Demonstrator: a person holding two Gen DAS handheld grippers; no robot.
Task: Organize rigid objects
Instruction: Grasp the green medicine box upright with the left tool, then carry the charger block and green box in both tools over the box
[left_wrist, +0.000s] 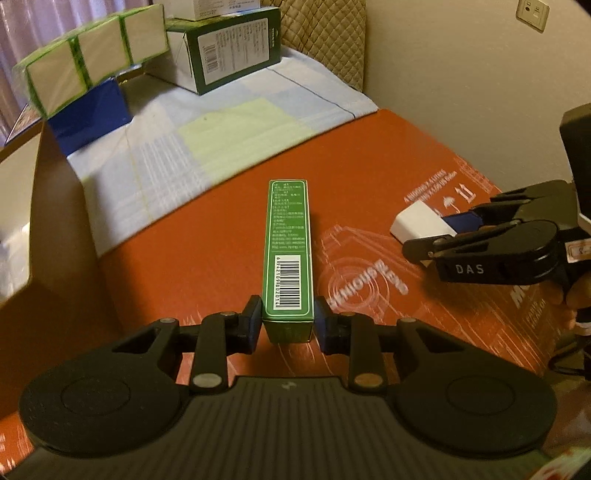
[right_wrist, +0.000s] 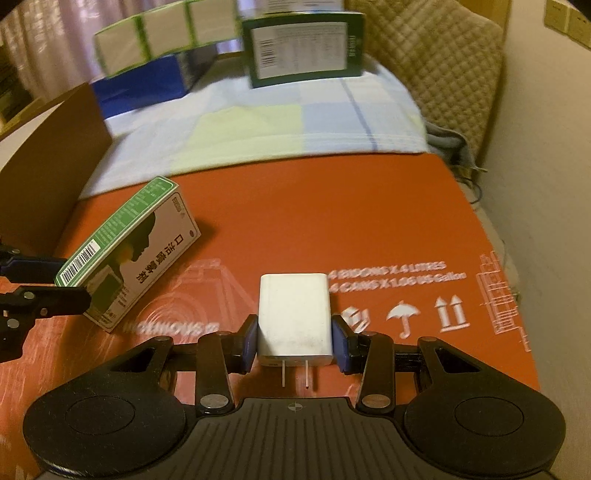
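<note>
Both items look picked up but unplaced: the left gripper (left_wrist: 288, 325) clasps the green box (left_wrist: 289, 251), the right gripper (right_wrist: 294, 345) the white charger (right_wrist: 293, 314) (prongs facing back), with stacked boxes (left_wrist: 92, 59) far ahead.

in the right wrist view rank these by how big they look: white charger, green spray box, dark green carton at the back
1. green spray box, widest spread in the frame.
2. dark green carton, slightly smaller, though far off, so really it may be the largest.
3. white charger, smallest despite sitting closest, between the right gripper jaws.

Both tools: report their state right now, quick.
Left tool: closed on the green box, gripped at its near end.
Right tool: closed on the white charger, prongs pointing back toward the camera.
</note>
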